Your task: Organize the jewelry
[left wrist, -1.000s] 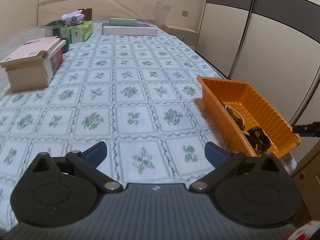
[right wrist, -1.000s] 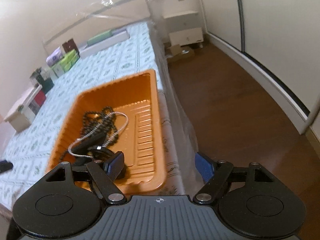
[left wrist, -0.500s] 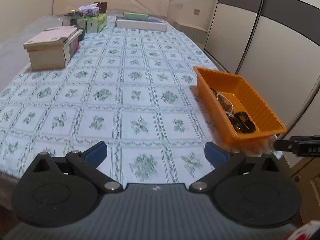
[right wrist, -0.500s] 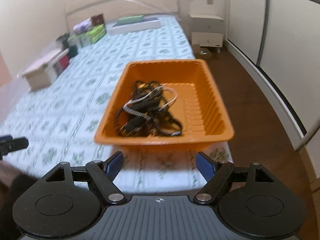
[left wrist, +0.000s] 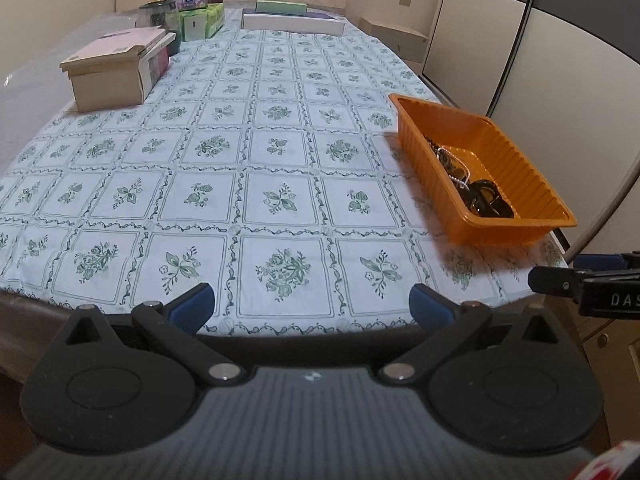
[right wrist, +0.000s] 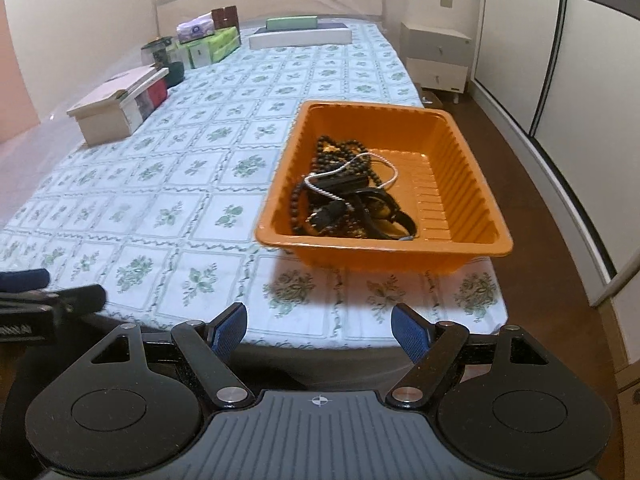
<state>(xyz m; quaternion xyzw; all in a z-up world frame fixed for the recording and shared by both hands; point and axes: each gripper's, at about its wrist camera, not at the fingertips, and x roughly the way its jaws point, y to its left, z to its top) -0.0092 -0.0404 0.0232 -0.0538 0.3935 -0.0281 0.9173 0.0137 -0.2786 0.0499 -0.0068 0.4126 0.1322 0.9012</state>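
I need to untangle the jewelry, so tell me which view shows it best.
The right wrist view: the jewelry lies in full sight in the orange tray, beads, silver chain and dark straps all distinguishable. In the left wrist view the tray's near wall hides part of the pile.

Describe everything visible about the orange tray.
The orange tray is a shallow rectangular tub that looks like thin moulded plastic, with ribbed walls, a ridged floor and a rolled rim. It sits flat and upright on the floral bedcover, near the bed's corner by the wardrobe side. Inside lies a tangle of jewelry: dark beaded strands, a silvery chain and black straps, bunched toward one side. Neither gripper touches it.
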